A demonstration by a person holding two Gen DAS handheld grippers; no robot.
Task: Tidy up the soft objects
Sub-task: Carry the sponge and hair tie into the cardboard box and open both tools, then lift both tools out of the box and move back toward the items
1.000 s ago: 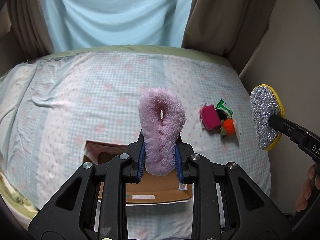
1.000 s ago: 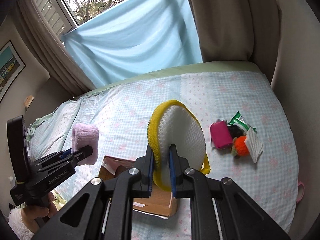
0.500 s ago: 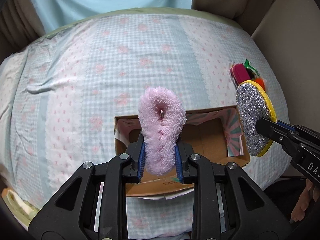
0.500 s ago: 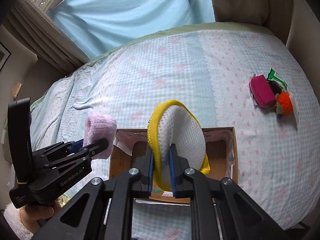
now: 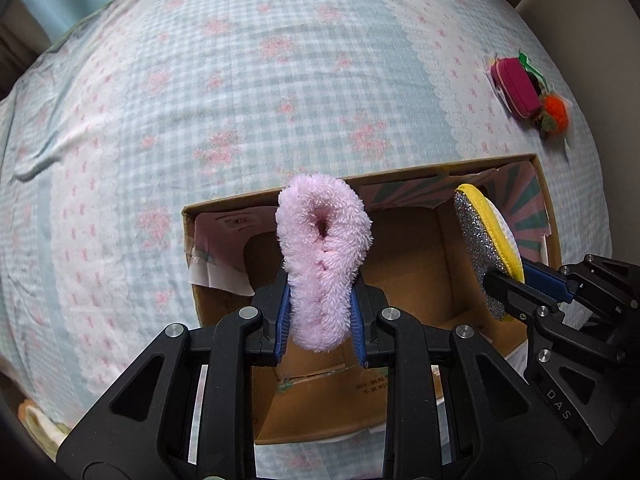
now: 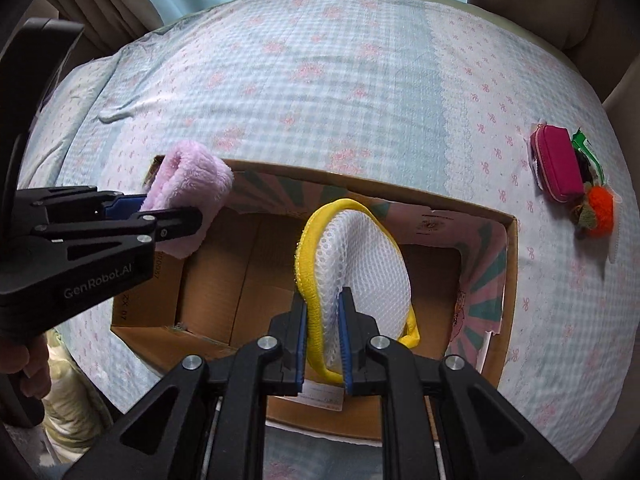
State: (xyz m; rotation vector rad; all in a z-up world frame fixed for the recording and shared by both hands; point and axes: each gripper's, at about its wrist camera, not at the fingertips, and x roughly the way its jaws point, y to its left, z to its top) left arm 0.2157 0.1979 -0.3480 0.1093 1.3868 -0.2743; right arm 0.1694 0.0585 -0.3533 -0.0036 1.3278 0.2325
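Observation:
My left gripper [image 5: 320,316] is shut on a fluffy pink loop [image 5: 322,256], held upright over the left part of an open cardboard box [image 5: 400,296]. From the right wrist view that gripper [image 6: 176,216] and the pink loop [image 6: 192,184] hang above the box's left end. My right gripper [image 6: 323,336] is shut on a yellow-rimmed oval scrub pad [image 6: 360,264], white mesh on one face and silver glitter on the other [image 5: 478,248], over the middle of the box [image 6: 248,276]. Both grippers point steeply down into the box.
The box lies on a bed with a blue-and-pink checked cover [image 5: 240,80]. At the right of the bed sit a magenta pouch [image 6: 558,164], an orange pompom [image 6: 600,216] and a green wrapper [image 6: 586,148]. A hand [image 6: 24,364] holds the left gripper's handle.
Both grippers have come down and tipped further downward, from well above the bed to just over the open box. The pink loop and the scrub pad stay gripped.

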